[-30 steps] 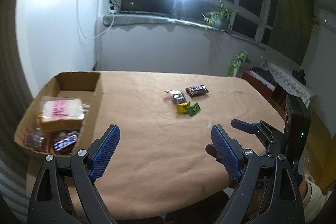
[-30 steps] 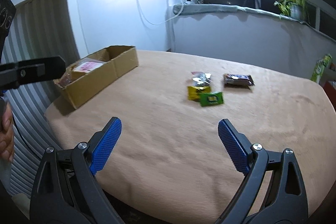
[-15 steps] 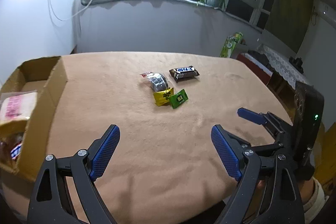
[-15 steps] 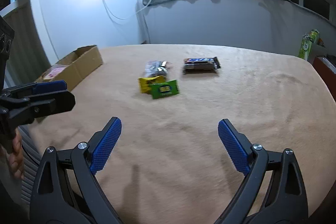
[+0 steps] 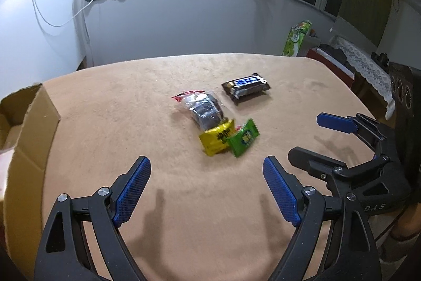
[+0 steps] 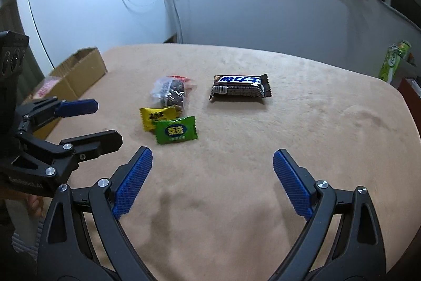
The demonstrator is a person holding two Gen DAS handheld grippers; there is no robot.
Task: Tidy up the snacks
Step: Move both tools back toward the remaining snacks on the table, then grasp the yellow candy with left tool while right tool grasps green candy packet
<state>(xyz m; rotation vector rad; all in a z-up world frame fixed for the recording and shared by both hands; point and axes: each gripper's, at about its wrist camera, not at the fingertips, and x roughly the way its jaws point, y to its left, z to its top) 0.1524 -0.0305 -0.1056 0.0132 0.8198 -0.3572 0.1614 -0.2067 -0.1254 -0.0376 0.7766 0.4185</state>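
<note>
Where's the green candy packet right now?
In the right wrist view the green candy packet lies left of centre on the tan tablecloth, overlapping the yellow candy packet and nearest both grippers.

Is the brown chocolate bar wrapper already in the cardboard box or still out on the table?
Out. The brown chocolate bar wrapper lies flat on the tan tablecloth, well apart from the open cardboard box at the table's edge.
</note>
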